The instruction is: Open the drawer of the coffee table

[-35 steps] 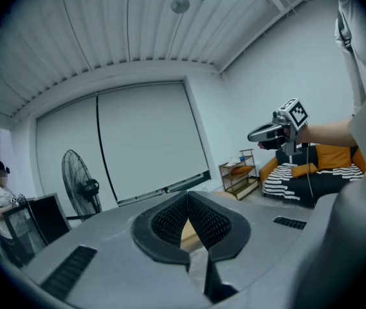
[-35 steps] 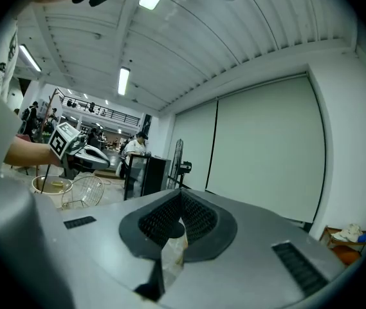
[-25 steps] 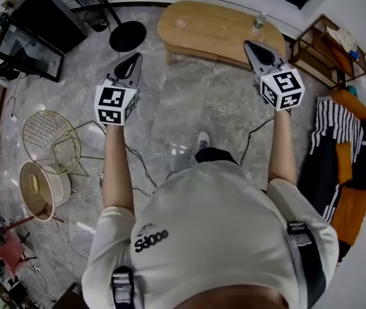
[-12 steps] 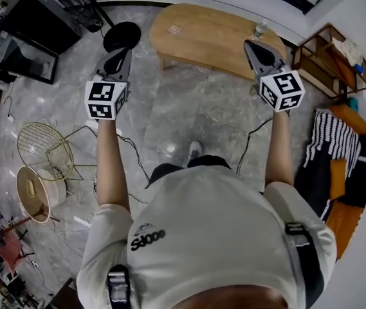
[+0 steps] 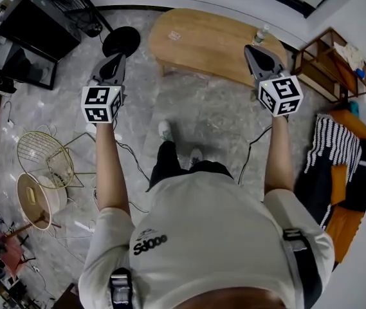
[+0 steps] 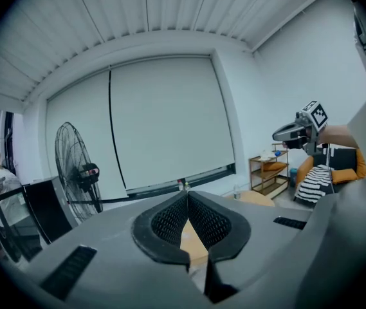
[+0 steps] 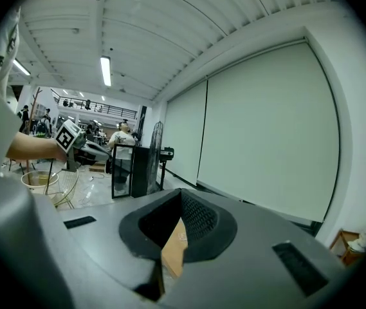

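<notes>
The coffee table (image 5: 211,38) is a light wooden oval at the top middle of the head view; no drawer shows from here. My left gripper (image 5: 116,59) is held out over the floor, short of the table's left end, with its jaws shut and empty. My right gripper (image 5: 253,47) hovers by the table's right end, also shut on nothing. In the left gripper view the closed jaws (image 6: 186,196) frame a strip of the tabletop (image 6: 193,242), and the right gripper (image 6: 296,131) shows at the far right. The right gripper view shows its closed jaws (image 7: 181,196) over the same wood (image 7: 172,251).
A clear bottle (image 5: 258,33) stands on the table's right end. A fan's round black base (image 5: 124,38) sits left of the table, with a black screen (image 5: 26,42) beyond. A wooden shelf (image 5: 327,58) and a striped cushion (image 5: 327,152) lie right. A wire chair (image 5: 44,157) and cables lie left.
The person has stepped toward the coffee table, one foot now forward. Both grippers have travelled with them, staying shut, and the table sits closer to their tips.
</notes>
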`<state>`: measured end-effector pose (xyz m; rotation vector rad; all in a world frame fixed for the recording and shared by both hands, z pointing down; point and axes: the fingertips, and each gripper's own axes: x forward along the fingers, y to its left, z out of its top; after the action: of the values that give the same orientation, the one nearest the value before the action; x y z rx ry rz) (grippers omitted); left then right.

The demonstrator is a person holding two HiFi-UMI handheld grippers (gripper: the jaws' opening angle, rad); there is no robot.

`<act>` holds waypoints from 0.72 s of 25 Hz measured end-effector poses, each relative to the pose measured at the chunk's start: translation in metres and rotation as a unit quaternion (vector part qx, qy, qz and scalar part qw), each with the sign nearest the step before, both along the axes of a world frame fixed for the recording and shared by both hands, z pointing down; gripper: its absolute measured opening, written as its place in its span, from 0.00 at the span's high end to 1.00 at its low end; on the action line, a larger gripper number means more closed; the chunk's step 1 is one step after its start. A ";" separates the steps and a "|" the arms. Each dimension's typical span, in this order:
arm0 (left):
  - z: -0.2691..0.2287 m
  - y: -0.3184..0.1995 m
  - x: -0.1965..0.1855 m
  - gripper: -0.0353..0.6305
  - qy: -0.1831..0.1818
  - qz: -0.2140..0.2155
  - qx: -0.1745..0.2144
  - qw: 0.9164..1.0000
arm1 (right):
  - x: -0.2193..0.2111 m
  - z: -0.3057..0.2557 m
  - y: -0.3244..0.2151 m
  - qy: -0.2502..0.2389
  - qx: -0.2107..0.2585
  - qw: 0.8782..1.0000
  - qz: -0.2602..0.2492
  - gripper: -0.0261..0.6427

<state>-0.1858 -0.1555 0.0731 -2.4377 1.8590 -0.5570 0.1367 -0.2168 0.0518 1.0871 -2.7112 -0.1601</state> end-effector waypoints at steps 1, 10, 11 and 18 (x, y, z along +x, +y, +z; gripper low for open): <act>0.004 -0.005 -0.003 0.92 0.002 0.003 -0.001 1.000 | -0.003 0.003 -0.003 0.004 0.001 1.000 0.004 0.97; 0.035 -0.099 -0.021 0.92 0.019 0.047 -0.011 0.999 | -0.029 0.022 -0.062 0.033 -0.006 0.999 0.043 0.97; 0.036 -0.112 -0.022 0.92 0.020 0.053 -0.013 0.998 | -0.031 0.023 -0.070 0.036 -0.007 0.998 0.047 0.97; 0.055 -0.187 -0.016 0.92 0.019 0.095 -0.020 0.995 | -0.033 0.038 -0.125 0.037 -0.016 0.995 0.087 0.97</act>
<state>-0.2016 -0.3421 0.1280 -2.6306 1.6189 -0.5440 0.1034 -0.3414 0.0894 1.2758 -2.5299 -0.1255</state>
